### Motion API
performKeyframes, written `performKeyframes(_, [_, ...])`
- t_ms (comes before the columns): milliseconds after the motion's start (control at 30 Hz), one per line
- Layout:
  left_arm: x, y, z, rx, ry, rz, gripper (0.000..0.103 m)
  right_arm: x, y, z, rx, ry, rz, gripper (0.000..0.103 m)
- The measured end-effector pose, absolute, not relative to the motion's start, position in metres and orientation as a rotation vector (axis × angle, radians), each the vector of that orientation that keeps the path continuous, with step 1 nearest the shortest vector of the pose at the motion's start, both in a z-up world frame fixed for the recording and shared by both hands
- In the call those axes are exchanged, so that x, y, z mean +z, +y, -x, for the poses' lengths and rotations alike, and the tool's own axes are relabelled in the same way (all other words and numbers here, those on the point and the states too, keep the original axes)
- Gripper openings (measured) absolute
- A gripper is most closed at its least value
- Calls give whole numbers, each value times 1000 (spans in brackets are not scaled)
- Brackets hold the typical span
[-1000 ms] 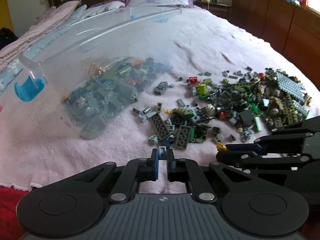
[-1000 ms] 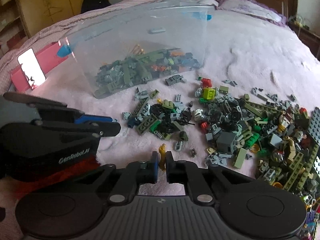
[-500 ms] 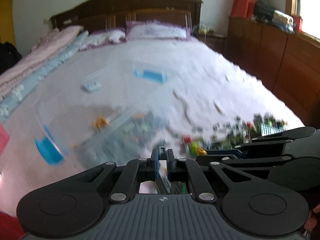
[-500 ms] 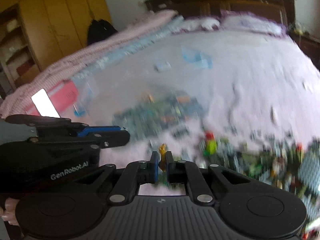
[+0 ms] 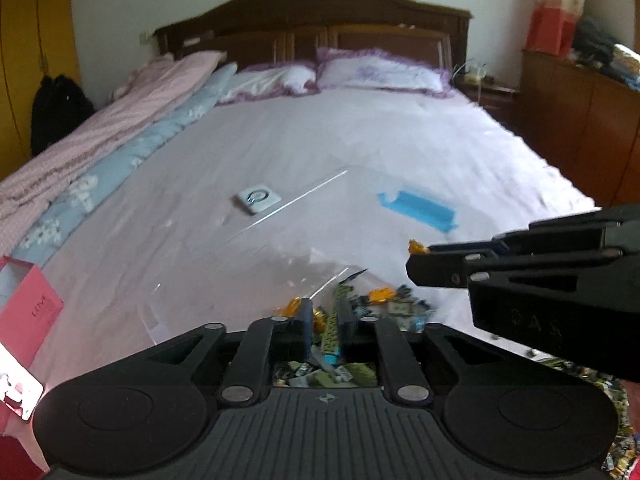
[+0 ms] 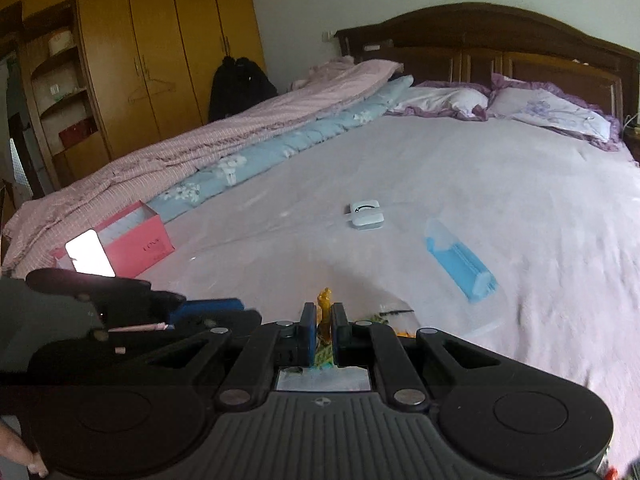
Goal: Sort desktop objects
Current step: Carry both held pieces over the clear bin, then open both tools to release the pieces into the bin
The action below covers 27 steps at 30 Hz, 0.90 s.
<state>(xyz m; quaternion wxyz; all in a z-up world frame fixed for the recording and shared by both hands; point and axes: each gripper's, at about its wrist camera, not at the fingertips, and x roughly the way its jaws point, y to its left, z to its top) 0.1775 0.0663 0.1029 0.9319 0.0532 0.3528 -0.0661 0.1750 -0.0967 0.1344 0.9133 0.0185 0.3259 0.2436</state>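
Grippers raised over the clear bin on the bed, one carrying a piece.

Right gripper [image 6: 323, 330] has narrow jaws with a small yellow-amber piece [image 6: 324, 312] standing upright between the pads, which press on it; the jaws have just been opening slightly. Left gripper [image 5: 326, 330] shows a narrow gap, jaws just opened a little, and nothing can be seen gripped between them; coloured bricks [image 5: 360, 304] lie below and beyond, inside the clear bin [image 5: 280, 216], whose blue handle [image 5: 418, 209] shows at its far right. In the left wrist view the right gripper comes in from the right with the amber piece at its tip. A white square gadget [image 6: 366, 214] shows through the bin, on the far side. A pink box [image 6: 132, 240] sits near the left edge of the pale bedspread [image 6: 520, 184], beside folded quilts.
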Motion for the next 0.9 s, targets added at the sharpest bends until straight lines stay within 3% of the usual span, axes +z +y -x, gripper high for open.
performKeyframes(33, [101, 68, -179, -128, 727, -105, 23, 132, -93, -182, 493, 677, -35, 14])
performKeyframes(100, [99, 72, -179, -115, 731, -101, 40, 128, -88, -189, 480, 681, -30, 23])
performKeyframes(167, [97, 74, -176, -98, 730, -105, 48, 125, -87, -189, 476, 676, -32, 28])
performKeyframes(267, [96, 74, -170, -93, 729, -110, 50, 122, -92, -183, 468, 664, -32, 48])
performKeyframes(367, [97, 71, -160, -112, 723, -102, 58, 123, -102, -166, 452, 653, -23, 50])
performKeyframes(500, [101, 64, -147, -124, 700, -116, 61, 123, -132, -138, 407, 629, -78, 67])
performKeyframes(900, [99, 25, -75, -233, 644, -181, 78, 68, -201, -54, 249, 718, -127, 71])
